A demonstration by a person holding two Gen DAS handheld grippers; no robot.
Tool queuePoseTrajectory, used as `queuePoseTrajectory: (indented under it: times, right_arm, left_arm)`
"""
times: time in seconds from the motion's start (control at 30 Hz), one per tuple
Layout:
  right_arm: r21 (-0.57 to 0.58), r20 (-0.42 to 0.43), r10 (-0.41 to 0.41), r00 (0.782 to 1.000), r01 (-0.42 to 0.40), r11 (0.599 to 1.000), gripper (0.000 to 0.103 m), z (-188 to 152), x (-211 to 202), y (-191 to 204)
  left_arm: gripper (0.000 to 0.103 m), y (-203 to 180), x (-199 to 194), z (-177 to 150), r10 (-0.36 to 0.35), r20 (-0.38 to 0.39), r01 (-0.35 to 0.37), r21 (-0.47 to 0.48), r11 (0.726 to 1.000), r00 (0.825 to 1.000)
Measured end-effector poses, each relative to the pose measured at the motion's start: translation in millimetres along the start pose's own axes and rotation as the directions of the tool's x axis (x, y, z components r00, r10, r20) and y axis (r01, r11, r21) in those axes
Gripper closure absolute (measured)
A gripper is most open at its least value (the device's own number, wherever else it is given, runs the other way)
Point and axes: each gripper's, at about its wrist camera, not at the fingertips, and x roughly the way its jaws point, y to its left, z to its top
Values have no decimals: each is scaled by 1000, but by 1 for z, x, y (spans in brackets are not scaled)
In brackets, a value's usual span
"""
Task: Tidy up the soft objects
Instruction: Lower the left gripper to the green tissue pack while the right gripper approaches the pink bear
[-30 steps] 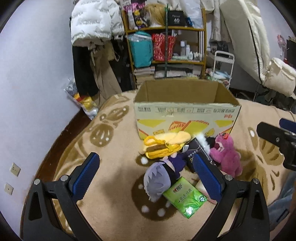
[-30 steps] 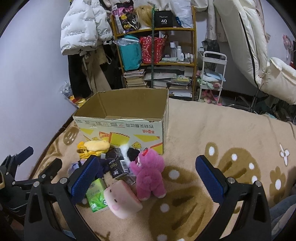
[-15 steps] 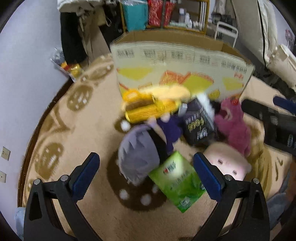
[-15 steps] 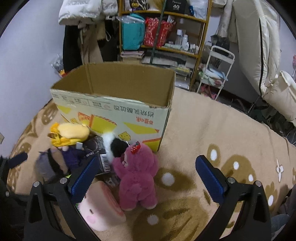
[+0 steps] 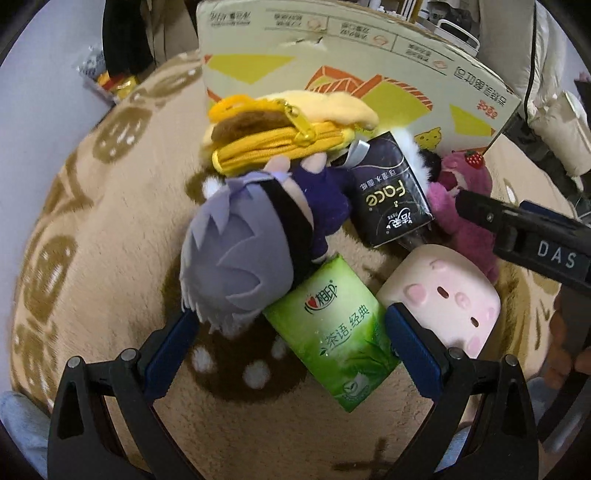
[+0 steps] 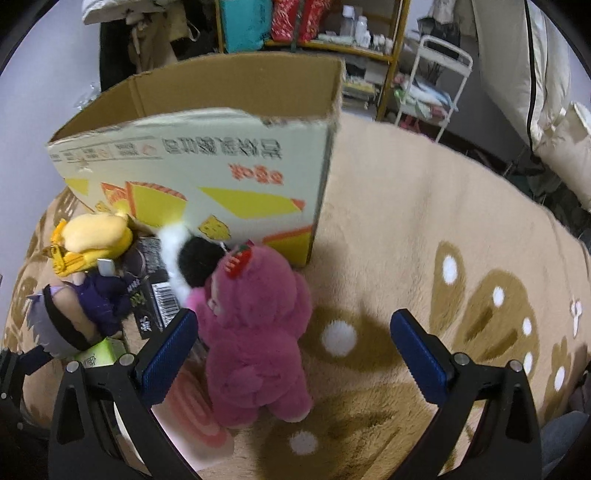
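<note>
A pile of soft things lies on the rug before an open cardboard box (image 5: 351,70). My left gripper (image 5: 291,347) is open, its jaws either side of a green tissue pack (image 5: 332,332), just below a grey-haired plush doll (image 5: 236,258). A pink pig cushion (image 5: 447,295), a black tissue pack (image 5: 391,199) and a yellow plush pouch (image 5: 284,136) lie around them. My right gripper (image 6: 293,347) is open and straddles a pink bear plush (image 6: 255,332) lying against its left finger. The box (image 6: 207,158) stands just behind.
The beige patterned rug (image 6: 443,229) stretches right of the box. Shelves (image 6: 332,33) and a white cart (image 6: 432,81) stand behind. A black-and-white fluffy toy (image 6: 188,258) lies between the bear and the box. The right gripper's arm (image 5: 524,229) crosses the left wrist view.
Both grippers have moved forward and down toward the pile. The left now frames the green tissue pack, the right now frames the pink bear. Both stay open.
</note>
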Motion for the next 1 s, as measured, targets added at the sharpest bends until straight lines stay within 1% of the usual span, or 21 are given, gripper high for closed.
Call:
queuePoseTrajectory:
  times: [0.07,0.17,0.3,0.43,0.5,0.73,1.0]
  right_arm:
    - [-6,-10,-3,1000,3,1000,0,-2,5,2]
    - [-24,-23,-14,1000,14,1000,0,-2,11,4]
    - [-22,-33,-9,999,9,1000,0,-2,15,5]
    - [-22,-35,-11,999,10,1000,0,-2,18,5]
    - [-23,-39,-13,999,12,1000,0,-2,19,6]
    - [-45,-38,-40,998,38,998,0,-14,17,11]
    - [-46,-53,-43,998,40,998,0,-18,18,11]
  left_arm:
    - [3,1,1,-1,-15,-11,15,-7,1000,1000]
    - [3,2,2,-1,-17,-12,17,-6,1000,1000]
    - [3,2,3,-1,-20,-12,20,-9,1000,1000]
    - [3,3,5,0,-12,-5,12,-4,1000,1000]
    - [3,4,3,0,8,15,-8,-8,1000,1000]
    - [3,0,1,3,35,32,-35,5,999,999]
    - [3,1,2,1,21,18,-21,0,1000,1000]
